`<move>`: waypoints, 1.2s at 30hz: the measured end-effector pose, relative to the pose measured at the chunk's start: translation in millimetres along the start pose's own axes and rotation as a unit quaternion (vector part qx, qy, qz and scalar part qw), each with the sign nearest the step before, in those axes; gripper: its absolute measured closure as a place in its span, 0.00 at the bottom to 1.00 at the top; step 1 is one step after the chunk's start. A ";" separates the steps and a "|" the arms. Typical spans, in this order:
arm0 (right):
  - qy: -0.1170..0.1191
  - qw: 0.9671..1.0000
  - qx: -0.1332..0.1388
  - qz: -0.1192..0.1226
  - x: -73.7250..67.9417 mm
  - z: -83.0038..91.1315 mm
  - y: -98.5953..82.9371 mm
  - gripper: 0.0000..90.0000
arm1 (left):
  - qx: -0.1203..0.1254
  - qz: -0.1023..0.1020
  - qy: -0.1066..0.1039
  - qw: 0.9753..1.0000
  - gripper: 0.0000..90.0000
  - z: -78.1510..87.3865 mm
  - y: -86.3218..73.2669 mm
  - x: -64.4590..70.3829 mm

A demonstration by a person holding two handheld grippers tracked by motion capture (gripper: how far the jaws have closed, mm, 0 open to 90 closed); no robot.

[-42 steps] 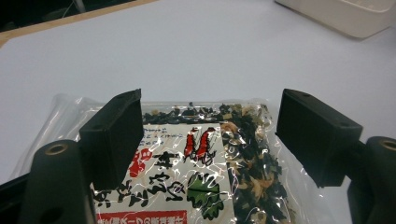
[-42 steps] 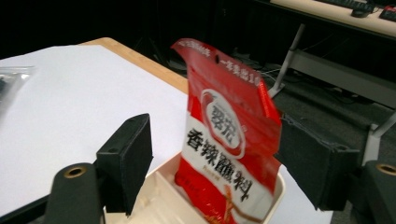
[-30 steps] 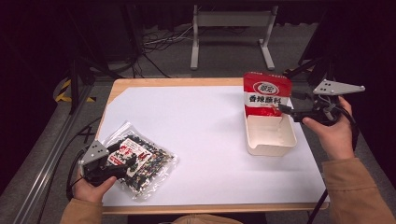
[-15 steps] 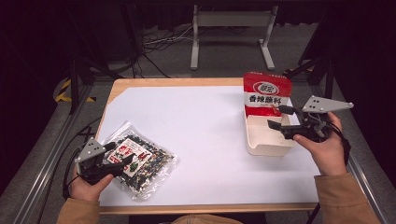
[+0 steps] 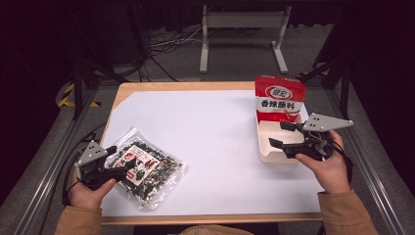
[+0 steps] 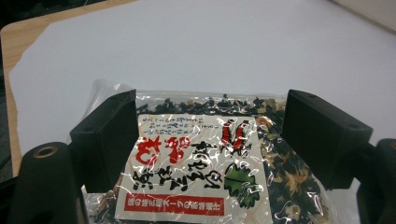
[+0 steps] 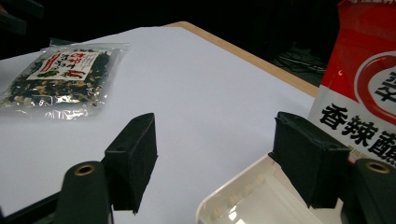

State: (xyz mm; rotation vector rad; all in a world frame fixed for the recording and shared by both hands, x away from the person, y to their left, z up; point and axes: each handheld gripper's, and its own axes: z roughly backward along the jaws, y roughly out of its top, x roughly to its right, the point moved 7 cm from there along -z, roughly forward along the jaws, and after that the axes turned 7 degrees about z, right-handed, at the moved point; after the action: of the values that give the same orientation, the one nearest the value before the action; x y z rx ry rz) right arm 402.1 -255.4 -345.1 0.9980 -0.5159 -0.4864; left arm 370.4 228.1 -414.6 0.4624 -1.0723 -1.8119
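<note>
A clear bag of dark dried greens with a white and red label (image 5: 147,169) lies flat at the near left of the table. My left gripper (image 5: 122,169) is open, with its jaws standing on either side of the bag (image 6: 196,168) and not closed on it. At the right a red snack packet (image 5: 279,98) stands upright in the far end of a white tray (image 5: 276,159). My right gripper (image 5: 279,135) is open, held just over the tray's left side, with nothing between its fingers. In the right gripper view the tray corner (image 7: 243,200) and the red packet (image 7: 364,93) are close, and the bag (image 7: 60,74) lies far off.
A white sheet (image 5: 205,127) covers most of the wooden tabletop (image 5: 161,87), with bare sheet between bag and tray. Metal rails run along both sides of the table, and a grey stand with cables is behind it on the floor.
My right gripper has moved left and toward the near edge, from beside the red packet to over the tray. The left gripper has barely shifted on the bag.
</note>
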 end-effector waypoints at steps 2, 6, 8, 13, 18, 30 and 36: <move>0.003 1.000 0.003 -0.002 -1.7 -1.9 -1.6 0.34 | -0.004 0.003 0.004 1.000 0.22 1.4 -0.1 -1.2; 0.008 1.000 0.001 0.000 -4.0 -5.8 -4.5 0.33 | -0.012 0.013 0.009 1.000 0.17 1.6 0.9 -6.3; 0.009 1.000 0.000 0.001 -5.3 -7.8 -5.6 0.33 | -0.016 0.020 0.011 1.000 0.16 1.2 0.9 -9.5; 0.014 1.000 -0.008 0.003 -9.6 -14.2 -8.1 0.32 | -0.033 0.037 0.026 0.998 0.14 1.5 -0.7 -23.6; 0.027 1.000 -0.013 0.009 -16.6 -20.2 -8.1 0.36 | -0.056 0.074 0.045 0.995 0.15 -0.7 -8.6 -44.9; 0.056 0.998 -0.021 0.016 -32.6 -33.9 -8.7 0.38 | -0.072 0.137 0.109 0.982 0.19 3.3 -27.7 -88.1; 0.061 0.998 -0.024 0.013 -34.0 -35.8 -10.2 0.37 | -0.084 0.163 0.129 0.975 0.20 -0.6 -40.8 -107.0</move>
State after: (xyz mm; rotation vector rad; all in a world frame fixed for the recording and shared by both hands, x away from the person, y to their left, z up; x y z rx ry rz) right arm 396.0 -216.1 -376.2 0.9675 -0.4063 -0.4102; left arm 400.4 327.4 -463.1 0.3825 -0.7594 -1.4891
